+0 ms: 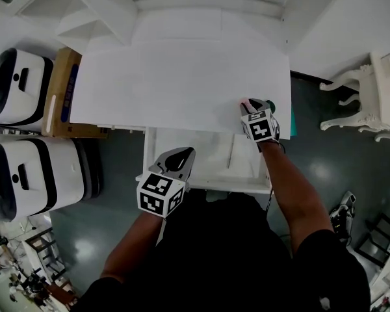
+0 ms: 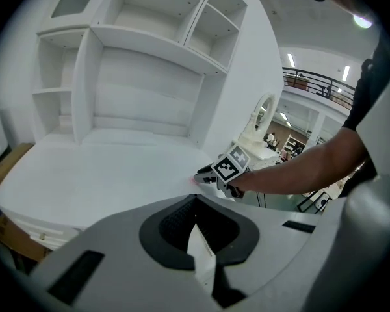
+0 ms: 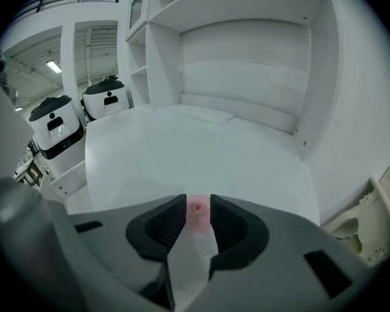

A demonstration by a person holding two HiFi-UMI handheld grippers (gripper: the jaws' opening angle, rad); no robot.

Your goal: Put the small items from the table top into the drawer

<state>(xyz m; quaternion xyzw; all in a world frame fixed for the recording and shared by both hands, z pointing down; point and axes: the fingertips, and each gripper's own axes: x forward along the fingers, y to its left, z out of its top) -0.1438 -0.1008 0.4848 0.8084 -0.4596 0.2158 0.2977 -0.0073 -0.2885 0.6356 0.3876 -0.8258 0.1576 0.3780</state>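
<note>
pink item (image 3: 196, 208) between right fingers (image 3: 164, 226)

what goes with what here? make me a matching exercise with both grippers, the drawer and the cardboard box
Things:
1. left gripper
2. right gripper
3. drawer
4. cardboard box

States or places:
A. pulled open below the table top
B. shut on the small pink item
C. shut with nothing between its jaws, above the drawer
D. brown, beside the table top's left end in the head view

Pairs: 1-C, 2-B, 3-A, 4-D
</note>
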